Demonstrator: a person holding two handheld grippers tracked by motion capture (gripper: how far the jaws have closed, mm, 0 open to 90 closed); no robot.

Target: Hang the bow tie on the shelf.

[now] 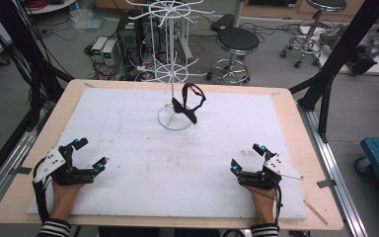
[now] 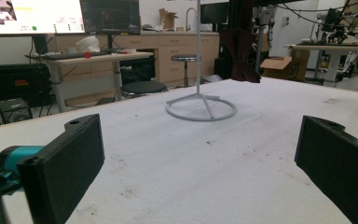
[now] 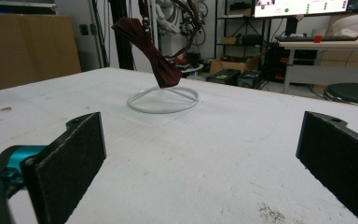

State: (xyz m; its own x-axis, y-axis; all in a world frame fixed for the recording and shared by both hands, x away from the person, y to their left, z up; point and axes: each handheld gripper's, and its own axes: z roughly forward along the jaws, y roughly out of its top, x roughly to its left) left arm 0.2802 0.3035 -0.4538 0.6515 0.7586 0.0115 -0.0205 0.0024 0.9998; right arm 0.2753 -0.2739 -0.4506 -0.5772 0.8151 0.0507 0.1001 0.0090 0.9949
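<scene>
Left gripper (image 1: 90,154): jaws released, empty.
Right gripper (image 1: 247,157): jaws released, empty.
Bow tie (image 1: 187,104): hanging on white rack (image 1: 173,74), well ahead of both jaws.

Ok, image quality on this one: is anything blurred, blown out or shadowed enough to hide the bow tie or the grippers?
High view: even light, soft but readable; the bow tie on the white stand and both open grippers, left and right, are clear. Left gripper view: the bow tie is a dark shape against dark background, and the monitor is bright. Right gripper view: the bow tie reads well.

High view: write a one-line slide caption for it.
Two open hand-held grippers, left and right, rest before a white wire rack holding a dark brown bow tie.
</scene>
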